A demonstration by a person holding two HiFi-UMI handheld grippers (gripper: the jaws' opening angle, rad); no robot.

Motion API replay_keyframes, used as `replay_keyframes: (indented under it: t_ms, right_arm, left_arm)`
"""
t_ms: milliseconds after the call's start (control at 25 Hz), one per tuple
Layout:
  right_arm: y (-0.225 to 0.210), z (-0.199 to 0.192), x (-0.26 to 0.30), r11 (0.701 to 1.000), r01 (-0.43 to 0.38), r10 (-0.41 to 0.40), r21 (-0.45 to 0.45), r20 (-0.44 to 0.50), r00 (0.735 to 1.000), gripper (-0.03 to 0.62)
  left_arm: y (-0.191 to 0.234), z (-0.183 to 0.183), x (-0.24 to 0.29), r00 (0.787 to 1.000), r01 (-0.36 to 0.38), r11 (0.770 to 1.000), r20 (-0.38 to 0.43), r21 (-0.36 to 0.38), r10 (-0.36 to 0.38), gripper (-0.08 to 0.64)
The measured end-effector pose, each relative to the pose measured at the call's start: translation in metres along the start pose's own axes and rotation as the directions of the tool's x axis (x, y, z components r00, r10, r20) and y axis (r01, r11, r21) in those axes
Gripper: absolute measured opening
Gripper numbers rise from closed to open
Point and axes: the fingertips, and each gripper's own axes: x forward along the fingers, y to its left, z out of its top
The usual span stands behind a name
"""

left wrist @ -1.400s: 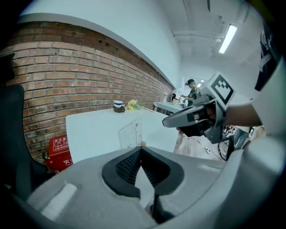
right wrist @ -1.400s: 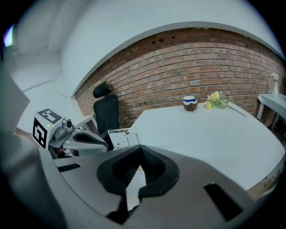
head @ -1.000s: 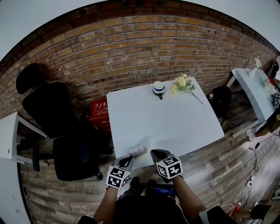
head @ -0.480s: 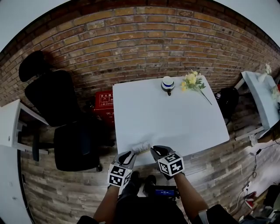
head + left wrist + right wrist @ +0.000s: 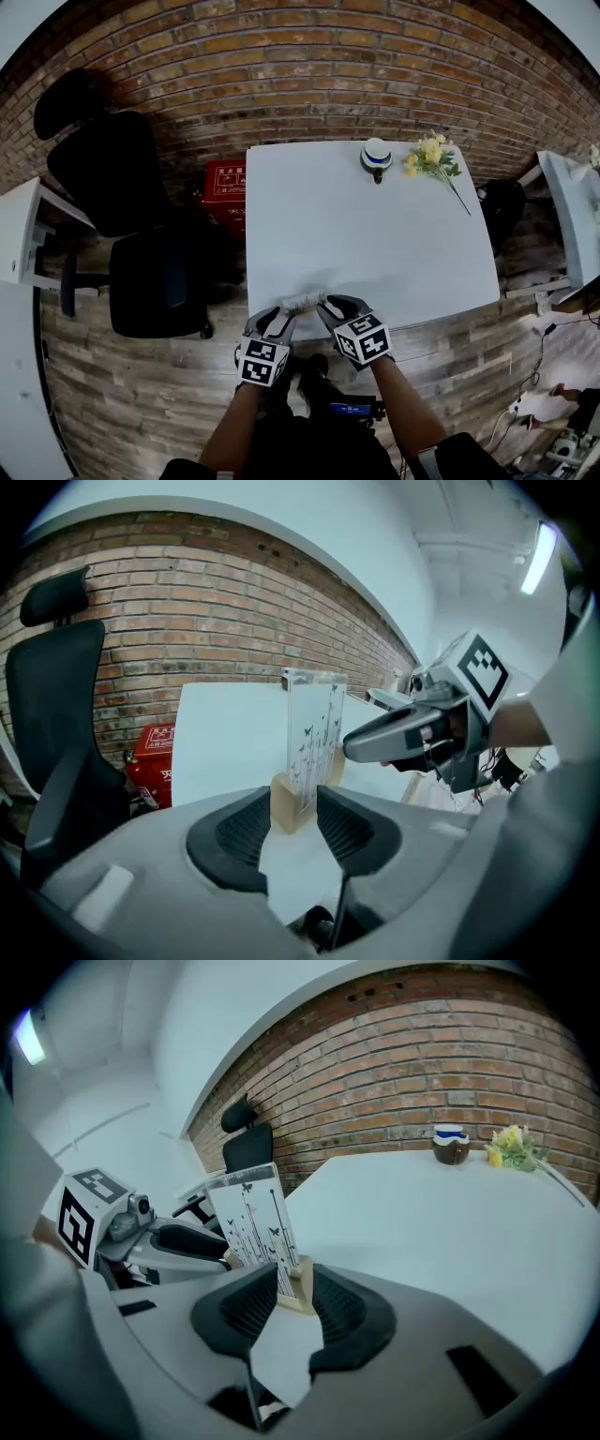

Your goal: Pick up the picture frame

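Head view: picture frame (image 5: 302, 302) upright at the near edge of the bench (image 5: 375, 234), left tongs (image 5: 283, 317) and right tongs (image 5: 330, 309) flanking it. Both have just been opening and stand released, its wooden base between their tips (no pad pressing yet). Approach step, I'd judge; next, squeeze the base and lift level.

picture frame (image 5: 302, 302): clear panel printed with black butterflies and thin stems, slotted into a pale wooden base. stands upright, lower centre of the head view, at the near edge of the white table (image 5: 375, 234).
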Motion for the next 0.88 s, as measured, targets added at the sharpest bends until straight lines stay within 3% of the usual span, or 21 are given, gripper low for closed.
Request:
replay_keyframes:
  t_ms: [360, 880]
  right_arm:
    - [-0.002, -0.013, 0.022, 0.998, -0.051, 0.049, -0.036, -0.043, 0.998, 0.139]
    - [-0.004, -0.015, 0.026, 0.998, -0.051, 0.051, -0.036, -0.014, 0.999, 0.115]
  left_arm:
    - [0.007, -0.007, 0.018, 0.999, -0.051, 0.999, -0.01, -0.018, 0.051, 0.152]
    - [0.012, -0.013, 0.025, 0.997, -0.073, 0.997, -0.017, -0.03, 0.073, 0.132]
